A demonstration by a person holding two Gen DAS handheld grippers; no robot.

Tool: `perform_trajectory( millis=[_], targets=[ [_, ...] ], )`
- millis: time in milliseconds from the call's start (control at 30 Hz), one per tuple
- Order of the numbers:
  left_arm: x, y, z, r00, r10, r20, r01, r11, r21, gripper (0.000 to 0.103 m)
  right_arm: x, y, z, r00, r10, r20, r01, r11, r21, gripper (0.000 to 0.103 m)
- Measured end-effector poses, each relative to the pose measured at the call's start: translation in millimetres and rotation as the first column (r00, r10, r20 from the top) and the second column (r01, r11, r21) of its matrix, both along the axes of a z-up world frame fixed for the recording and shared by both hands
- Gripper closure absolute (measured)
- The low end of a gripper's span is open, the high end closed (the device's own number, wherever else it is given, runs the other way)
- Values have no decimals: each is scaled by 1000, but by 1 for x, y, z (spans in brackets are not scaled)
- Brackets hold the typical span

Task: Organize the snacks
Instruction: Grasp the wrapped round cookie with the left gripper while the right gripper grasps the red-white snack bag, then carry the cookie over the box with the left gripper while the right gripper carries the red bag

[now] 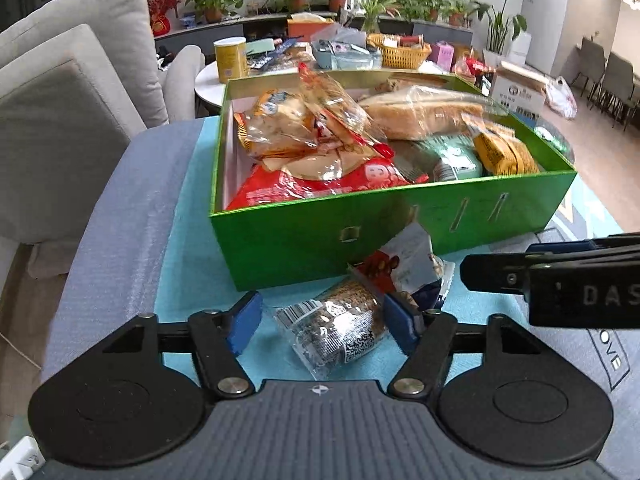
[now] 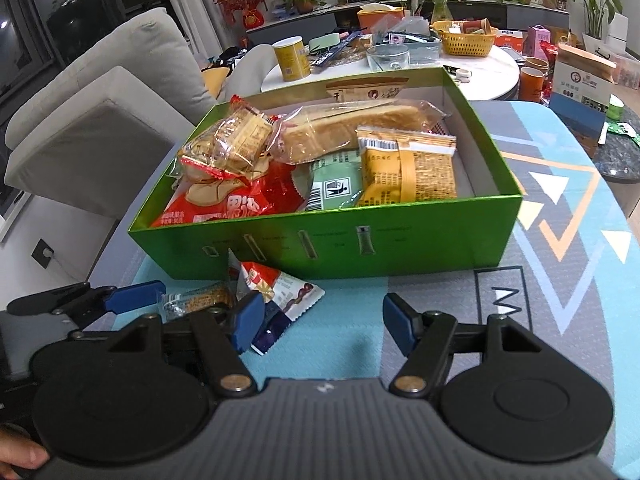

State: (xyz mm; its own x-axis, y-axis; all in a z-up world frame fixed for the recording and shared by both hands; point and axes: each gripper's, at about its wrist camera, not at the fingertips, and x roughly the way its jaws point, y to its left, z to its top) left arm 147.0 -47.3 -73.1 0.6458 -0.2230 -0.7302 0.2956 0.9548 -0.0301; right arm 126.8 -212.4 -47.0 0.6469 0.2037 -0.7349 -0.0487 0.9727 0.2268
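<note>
The left gripper [image 1: 320, 326], jaws open around a clear sesame snack packet [image 1: 334, 330] before the nearly full green box [image 1: 304, 236], seems about to close and lift it in, while the right gripper [image 2: 324, 326] hovers nearby, jaws open and empty.

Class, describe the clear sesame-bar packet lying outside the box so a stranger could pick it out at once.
Find the green box of snacks. On the blue mat before its front wall lie two packets; the sesame-bar packet sits between the left gripper's open fingers. Its clear wrapper shows brown seeds, unlike the red-and-white packet beside it.
</note>
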Motion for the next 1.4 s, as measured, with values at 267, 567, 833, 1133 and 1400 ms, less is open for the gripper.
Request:
perform_trajectory(
  millis=[267,567,833,1133,1400],
  targets=[
    [-18,32,6,1000,20,-5,-20,999,-27,53,10,22,-6,996,90,9,-90,995,-36,42],
    [-32,35,11,999,-29,-13,30,999,22,37,26,44,-16,989,148,9,-146,983,-115,42],
    [-21,19,5,992,-125,20,121,983,138,36,30,50,-23,988,152,-35,-155,981,-115,42],
    [-16,24,-6,992,-100,-80,102,994,25,65,7,39,-18,990,140,-34,-142,984,-108,48],
    [-35,20,-3,992,-87,-91,91,995,39,64,-15,25,-8,992,120,-28,-121,990,-68,48]
  ],
)
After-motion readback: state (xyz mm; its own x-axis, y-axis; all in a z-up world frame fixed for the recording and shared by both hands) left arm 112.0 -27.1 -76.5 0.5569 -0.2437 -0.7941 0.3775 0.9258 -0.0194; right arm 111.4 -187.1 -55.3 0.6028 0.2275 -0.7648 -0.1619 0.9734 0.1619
